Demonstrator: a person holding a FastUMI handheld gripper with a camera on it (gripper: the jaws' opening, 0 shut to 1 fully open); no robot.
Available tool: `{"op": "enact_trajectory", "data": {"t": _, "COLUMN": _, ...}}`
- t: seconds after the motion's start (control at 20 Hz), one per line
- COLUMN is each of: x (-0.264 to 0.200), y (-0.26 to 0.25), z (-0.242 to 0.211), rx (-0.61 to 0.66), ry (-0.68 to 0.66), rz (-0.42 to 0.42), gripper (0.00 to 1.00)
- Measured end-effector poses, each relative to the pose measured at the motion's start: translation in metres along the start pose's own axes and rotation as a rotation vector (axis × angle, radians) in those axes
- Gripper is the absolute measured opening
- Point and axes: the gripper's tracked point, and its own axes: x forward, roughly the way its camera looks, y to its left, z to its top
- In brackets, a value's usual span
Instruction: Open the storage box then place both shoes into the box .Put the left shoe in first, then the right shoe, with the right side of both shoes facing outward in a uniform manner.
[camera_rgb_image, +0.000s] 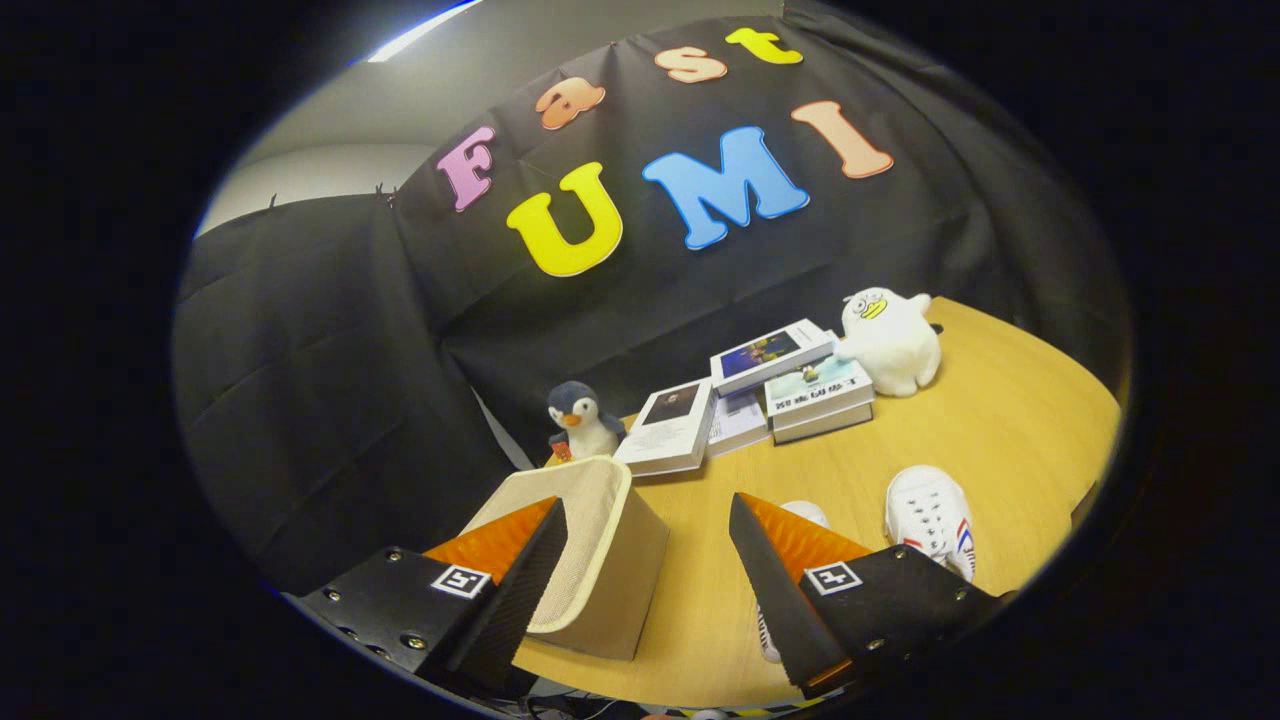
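A beige fabric storage box (600, 560) stands on the wooden table (1000, 420), right by my left finger, with its top opening showing. My gripper (648, 515) is open and holds nothing; its gap spans the box's right wall and bare table. A white shoe with red and blue stripes (932, 515) lies just beyond my right finger. A second white shoe (808, 513) peeks out from behind that finger, mostly hidden, with a bit of its sole showing lower down.
At the back of the table lie several books (760, 395) in a loose pile. A small penguin plush (583, 420) sits to their left, behind the box. A white duck plush (890, 340) stands to their right.
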Motion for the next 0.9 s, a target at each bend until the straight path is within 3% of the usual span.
{"op": "enact_trajectory", "data": {"t": 0.5, "x": 0.026, "y": 0.024, "z": -0.07, "rx": 0.253, "ry": 0.209, "rz": 0.09, "gripper": 0.98}}
{"op": "enact_trajectory", "data": {"t": 0.9, "x": 0.038, "y": 0.06, "z": -0.104, "rx": 0.499, "ry": 0.36, "rz": 0.209, "gripper": 0.99}}
